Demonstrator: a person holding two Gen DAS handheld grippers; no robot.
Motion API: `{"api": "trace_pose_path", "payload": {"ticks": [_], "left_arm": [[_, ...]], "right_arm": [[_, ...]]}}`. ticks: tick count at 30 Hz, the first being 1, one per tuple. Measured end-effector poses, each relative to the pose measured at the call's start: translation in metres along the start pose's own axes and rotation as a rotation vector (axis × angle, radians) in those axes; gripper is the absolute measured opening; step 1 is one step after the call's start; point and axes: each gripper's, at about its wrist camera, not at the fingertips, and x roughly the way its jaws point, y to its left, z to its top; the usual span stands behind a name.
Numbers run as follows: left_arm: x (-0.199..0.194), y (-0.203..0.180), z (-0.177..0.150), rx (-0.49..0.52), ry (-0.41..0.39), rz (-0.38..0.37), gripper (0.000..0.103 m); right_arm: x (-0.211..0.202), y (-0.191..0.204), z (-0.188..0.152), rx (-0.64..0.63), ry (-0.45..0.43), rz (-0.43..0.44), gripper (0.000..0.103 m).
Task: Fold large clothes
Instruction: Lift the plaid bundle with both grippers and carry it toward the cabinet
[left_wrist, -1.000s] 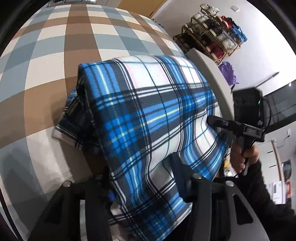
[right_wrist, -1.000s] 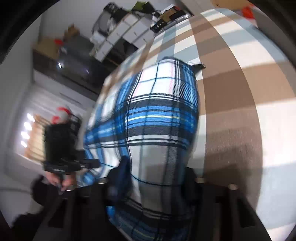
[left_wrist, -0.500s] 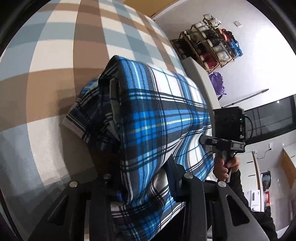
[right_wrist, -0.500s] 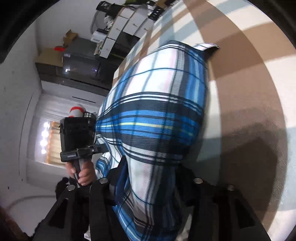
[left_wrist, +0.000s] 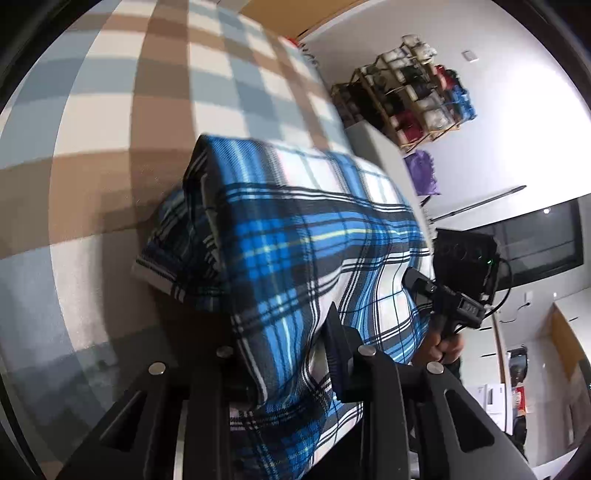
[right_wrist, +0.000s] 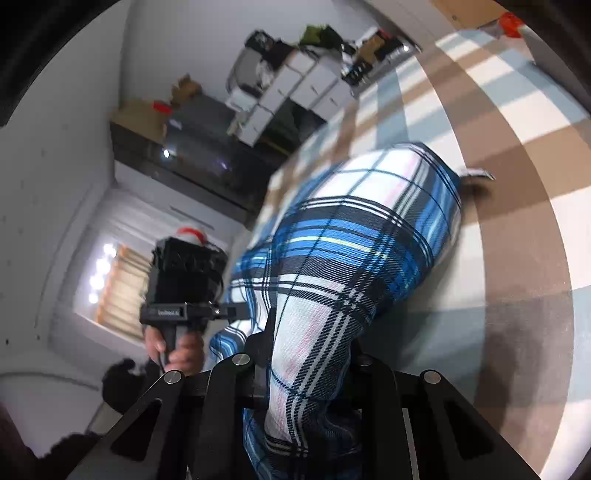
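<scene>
Gripping plaid shirt (left_wrist: 303, 236) w/ both claws, L (left_wrist: 284, 354) & R (right_wrist: 310, 332), raised.

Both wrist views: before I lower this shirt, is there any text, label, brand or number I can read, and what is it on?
Nothing reads clearly.
Right gripper: a small pale label on its body, too small to read.
Left gripper: white lettering on its front bar, blurred, not legible.
Plaid shirt: no tag or print visible.
Checked cloth beneath: no text.
Shelves and boxes in the background: too small and blurred to tell.
</scene>
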Motion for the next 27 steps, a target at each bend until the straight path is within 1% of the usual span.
{"api": "trace_pose_path", "payload": {"ticks": [4,5,7,9,11,13,14,15,16,18,19,20,21,23,24,25,26,27], "left_arm": [[-0.028,-0.019,0.006,0.023,-0.046,-0.015,0.022],[-0.041,-0.027,0.008,0.029,-0.056,-0.002,0.022],[-0.063,-0.04,0.01,0.046,-0.08,0.027,0.022],[-0.104,-0.058,0.006,0.065,-0.136,0.049,0.022],[-0.145,-0.068,-0.002,0.074,-0.187,0.064,0.022],[-0.192,-0.076,-0.011,0.066,-0.236,0.096,0.022],[-0.217,-0.08,-0.016,0.067,-0.26,0.127,0.022],[-0.245,-0.083,-0.021,0.063,-0.289,0.167,0.022],[-0.263,-0.083,-0.027,0.054,-0.306,0.19,0.022],[-0.321,-0.077,-0.041,0.023,-0.363,0.272,0.022],[-0.345,-0.076,-0.048,0.027,-0.388,0.313,0.022],[-0.361,-0.074,-0.054,0.029,-0.406,0.344,0.022],[-0.391,-0.065,-0.063,0.007,-0.44,0.382,0.022],[-0.428,-0.043,-0.076,-0.037,-0.47,0.433,0.022],[-0.448,-0.023,-0.084,-0.073,-0.483,0.461,0.022],[-0.456,-0.013,-0.089,-0.091,-0.483,0.475,0.022],[-0.47,0.013,-0.098,-0.121,-0.485,0.501,0.023],[-0.474,0.028,-0.106,-0.144,-0.489,0.511,0.023]], "right_arm": [[-0.01,0.021,0.007,0.007,-0.046,0.044,0.02],[-0.011,0.028,0.009,-0.006,-0.048,0.044,0.02],[-0.012,0.055,0.019,-0.049,-0.05,0.041,0.02],[-0.006,0.09,0.03,-0.09,-0.054,0.069,0.02],[0.001,0.13,0.044,-0.13,-0.056,0.117,0.02],[0.02,0.168,0.056,-0.167,-0.049,0.154,0.02],[0.033,0.195,0.063,-0.194,-0.037,0.175,0.02],[0.045,0.213,0.067,-0.21,-0.024,0.187,0.02],[0.059,0.233,0.072,-0.229,-0.011,0.2,0.02],[0.096,0.278,0.081,-0.264,0.024,0.228,0.02],[0.117,0.299,0.085,-0.251,0.037,0.256,0.02],[0.139,0.317,0.086,-0.244,0.049,0.281,0.02],[0.157,0.333,0.086,-0.254,0.057,0.287,0.02],[0.208,0.366,0.081,-0.264,0.087,0.319,0.02],[0.23,0.375,0.079,-0.265,0.104,0.328,0.02],[0.259,0.385,0.075,-0.261,0.125,0.33,0.021],[0.284,0.391,0.068,-0.265,0.143,0.328,0.021],[0.307,0.393,0.062,-0.273,0.161,0.318,0.021]]}}
